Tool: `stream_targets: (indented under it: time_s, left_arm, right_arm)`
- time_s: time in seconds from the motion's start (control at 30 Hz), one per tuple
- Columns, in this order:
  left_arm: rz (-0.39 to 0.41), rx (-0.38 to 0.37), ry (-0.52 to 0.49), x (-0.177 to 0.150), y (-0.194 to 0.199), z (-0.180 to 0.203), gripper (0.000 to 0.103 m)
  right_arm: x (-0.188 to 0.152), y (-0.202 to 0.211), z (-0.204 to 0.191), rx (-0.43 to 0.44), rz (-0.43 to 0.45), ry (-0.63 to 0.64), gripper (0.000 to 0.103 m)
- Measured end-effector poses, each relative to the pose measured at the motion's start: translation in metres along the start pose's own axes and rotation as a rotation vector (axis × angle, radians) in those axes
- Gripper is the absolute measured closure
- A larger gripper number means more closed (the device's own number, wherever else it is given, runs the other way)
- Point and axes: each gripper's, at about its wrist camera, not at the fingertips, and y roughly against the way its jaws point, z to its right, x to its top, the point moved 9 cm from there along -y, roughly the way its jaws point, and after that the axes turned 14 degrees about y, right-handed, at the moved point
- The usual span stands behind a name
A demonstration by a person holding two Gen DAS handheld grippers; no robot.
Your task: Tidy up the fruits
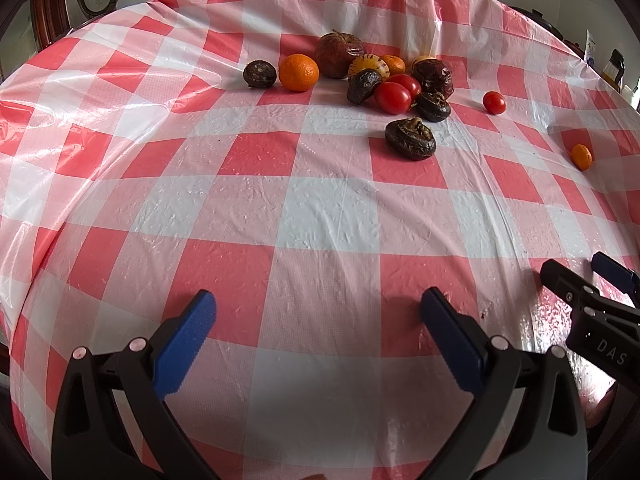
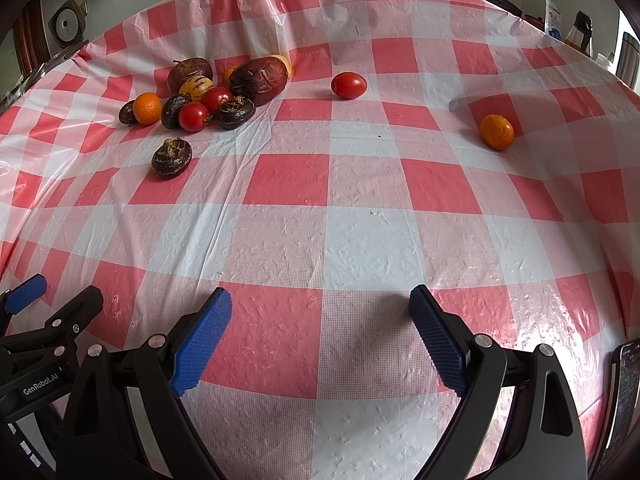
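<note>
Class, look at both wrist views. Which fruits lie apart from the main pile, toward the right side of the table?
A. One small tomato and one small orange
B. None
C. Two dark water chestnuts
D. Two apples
A: the small tomato and the small orange each sit alone on the checked tablecloth, well right of the pile.

Fruit cluster [image 2: 208,92] far left on tablecloth [image 2: 320,240], tomato [image 2: 349,85] right of it, mandarin [image 2: 496,131] farther right

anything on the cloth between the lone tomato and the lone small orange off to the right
No, the checked tablecloth is bare between the lone tomato and the small orange; the right wrist view shows it best.
</note>
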Motion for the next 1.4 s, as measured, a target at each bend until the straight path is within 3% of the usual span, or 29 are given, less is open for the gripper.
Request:
stream_targets:
  time_s: [0.43,0.53,0.67,0.87,0.93,1.17,1.23,1.33,1.4]
  left_arm:
    - [-0.024,0.001,0.000,0.003,-0.004,0.003,0.001]
    - [-0.025,-0.033,-0.024,0.013,-0.010,0.019,0.001]
    - [0.021,-0.017,-0.102,0.036,-0.024,0.044,0.001]
    - [0.040,-0.047,-0.132,0.072,-0.050,0.080,0.002]
    - [0.038,-0.044,-0.128,0.079,-0.058,0.087,0.020]
    - [0.016,-0.072,-0.078,0.085,-0.067,0.090,0.043]
    - [0.024,-0.073,-0.060,0.087,-0.066,0.086,0.061]
    - [0.023,-0.113,-0.032,0.090,-0.064,0.082,0.062]
    - [0.021,-0.132,-0.020,0.090,-0.063,0.080,0.062]
  right_arm:
    - [0.000,0.000,0.000,0.000,0.000,0.001,0.016]
    - [0.000,0.000,0.000,0.000,0.000,0.001,0.015]
    - [0.000,0.001,0.000,0.000,0.000,0.001,0.015]
    - [0.000,0.000,-0.001,0.000,0.000,0.001,0.015]
    - [0.000,0.000,-0.001,0.001,0.000,0.001,0.015]
    - [0.001,0.003,0.001,0.036,0.034,-0.018,0.016]
    - [0.008,0.013,0.017,0.021,0.096,-0.051,0.017]
    - [0.022,0.011,0.054,-0.053,0.118,-0.088,0.017]
    - [0.031,0.000,0.082,-0.025,0.112,-0.178,0.017]
